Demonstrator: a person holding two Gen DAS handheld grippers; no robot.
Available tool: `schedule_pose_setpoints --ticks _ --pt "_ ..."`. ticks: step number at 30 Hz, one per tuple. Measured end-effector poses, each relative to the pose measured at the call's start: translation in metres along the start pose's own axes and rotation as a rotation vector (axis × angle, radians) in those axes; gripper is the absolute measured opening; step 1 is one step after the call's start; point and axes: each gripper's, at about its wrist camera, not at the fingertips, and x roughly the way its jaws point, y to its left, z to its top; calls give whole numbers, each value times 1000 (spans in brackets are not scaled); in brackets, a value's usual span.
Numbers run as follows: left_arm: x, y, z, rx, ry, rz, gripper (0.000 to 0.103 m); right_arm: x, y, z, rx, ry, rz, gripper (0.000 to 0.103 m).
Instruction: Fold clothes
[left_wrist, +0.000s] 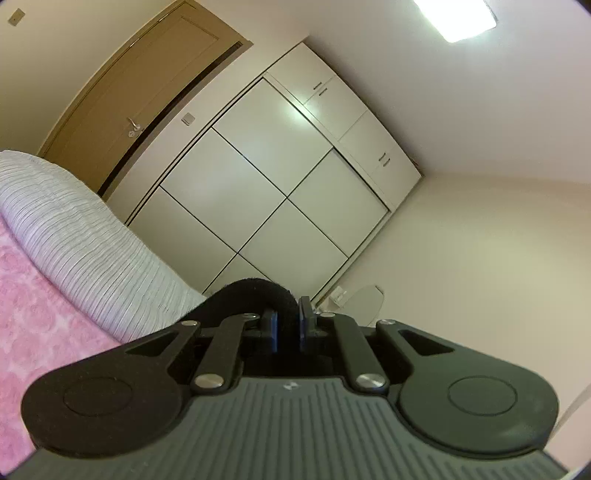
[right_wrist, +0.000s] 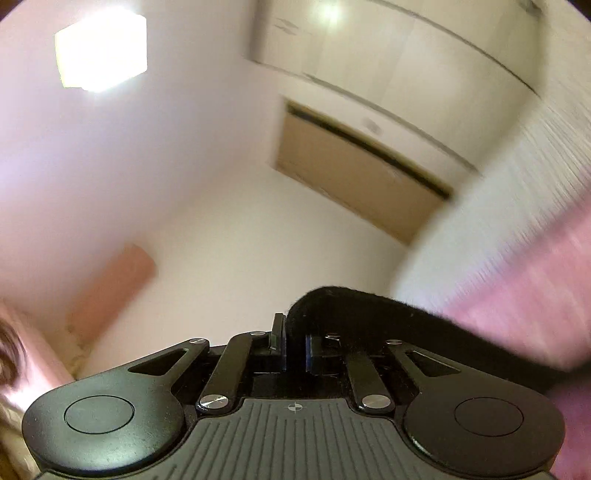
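Left claw (left_wrist: 287, 325) is clenched on a fold of the black garment (left_wrist: 243, 295), which loops up over its left finger and drops toward the bed. Right claw (right_wrist: 295, 349) likewise grips the same dark cloth — it trails off to the right, out past the linkage. Beyond the left claw lie a pink blanket (left_wrist: 33, 306) and a striped grey cover (left_wrist: 85, 236) — then the white wardrobe (left_wrist: 266, 184), a brown door (left_wrist: 147, 85) and a ceiling light (left_wrist: 458, 18). The right view is blurred.
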Motion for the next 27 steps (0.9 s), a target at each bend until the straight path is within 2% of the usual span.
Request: schedule_pose_setpoints --ticks 2,5,6,8,9,10,13,16,17,19,21,23,25,27 --pt "21 -10 31 -10 5 -11 7 24 21 26 7 -42 -32 7" --pt "35 -26 62 65 -39 -84 7 44 49 44 -60 -125 -69 7" --pt "43 -24 71 58 -27 -91 7 50 59 50 -85 -154 -80 7" --pt "66 -13 83 -7 49 -56 7 63 77 61 -133 -210 -104 7" --pt "76 -7 88 -24 85 -33 7 73 73 66 -90 -212 -132 7" --pt "86 -1 94 -20 105 -32 7 84 65 70 -28 -206 -164 7" --pt "118 13 112 -10 161 -30 7 113 62 81 -50 -198 -256 7" --pt "153 15 142 -2 160 -54 7 150 55 104 -37 -230 -294 7" --pt "157 10 151 37 142 -74 7 163 57 111 -41 -245 -295 7" --pt "159 -5 164 120 91 -140 7 178 73 121 -128 -283 -287 7" --pt "151 -8 170 157 45 -213 7 182 95 117 -225 -320 -258 7" --pt "141 -5 161 173 39 -257 7 188 103 106 -268 -335 -227 7" --pt "127 9 144 182 66 -278 7 187 102 89 -284 -327 -220 7" --pt "109 39 113 165 146 -254 7 180 90 63 -258 -300 -236 7"
